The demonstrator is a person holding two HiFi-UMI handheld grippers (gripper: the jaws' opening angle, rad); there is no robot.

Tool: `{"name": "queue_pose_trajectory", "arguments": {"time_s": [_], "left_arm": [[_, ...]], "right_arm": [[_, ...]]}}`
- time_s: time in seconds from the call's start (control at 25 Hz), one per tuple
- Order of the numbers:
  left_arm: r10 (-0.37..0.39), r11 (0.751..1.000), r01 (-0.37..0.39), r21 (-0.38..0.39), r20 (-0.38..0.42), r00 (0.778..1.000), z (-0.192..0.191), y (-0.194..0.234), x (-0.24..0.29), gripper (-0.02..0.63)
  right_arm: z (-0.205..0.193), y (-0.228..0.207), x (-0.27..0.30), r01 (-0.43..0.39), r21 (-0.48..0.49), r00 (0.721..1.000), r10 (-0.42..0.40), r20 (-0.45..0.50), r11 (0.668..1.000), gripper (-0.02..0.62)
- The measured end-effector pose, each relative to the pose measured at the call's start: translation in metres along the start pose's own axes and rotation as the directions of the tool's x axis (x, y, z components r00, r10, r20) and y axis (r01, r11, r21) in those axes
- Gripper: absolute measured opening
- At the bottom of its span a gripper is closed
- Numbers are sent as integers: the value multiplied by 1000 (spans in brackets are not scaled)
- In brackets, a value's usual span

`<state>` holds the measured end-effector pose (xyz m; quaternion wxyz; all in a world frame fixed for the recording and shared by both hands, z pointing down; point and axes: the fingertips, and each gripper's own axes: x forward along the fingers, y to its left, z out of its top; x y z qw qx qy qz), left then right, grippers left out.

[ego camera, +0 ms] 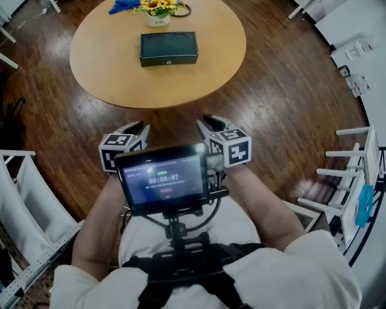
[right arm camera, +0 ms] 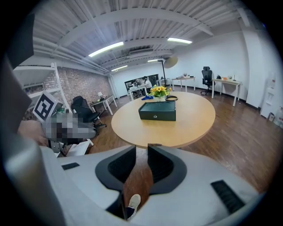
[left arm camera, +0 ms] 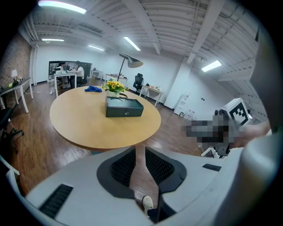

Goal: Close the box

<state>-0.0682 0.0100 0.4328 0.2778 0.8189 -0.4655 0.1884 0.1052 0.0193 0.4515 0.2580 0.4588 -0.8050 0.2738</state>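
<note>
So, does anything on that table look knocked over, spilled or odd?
Nothing stands out. The dark box sits flat on the round table, the flower pot upright behind it, nothing spilled. Whether the box lid is fully down, I cannot tell.

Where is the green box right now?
In the head view, the box sits on the round table, toward its far edge, just nearer the person than the flower pot.

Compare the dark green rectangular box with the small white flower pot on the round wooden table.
The dark green rectangular box is low, wide and dark, while the small white flower pot is narrower and pale. The box lies near the table's middle, whereas the pot stands by its far edge and holds yellow flowers. Both rest on the round wooden table.
</note>
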Motion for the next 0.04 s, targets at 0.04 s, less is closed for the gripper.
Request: {"name": "queue_pose_trajectory", "arguments": {"time_s": [0.04], "left_arm": [[0, 1000, 0, 0, -1, 1000, 0, 0, -1, 71]], "right_arm": [[1, 1, -1, -1, -2, 1000, 1, 1, 1000, 91]]}}
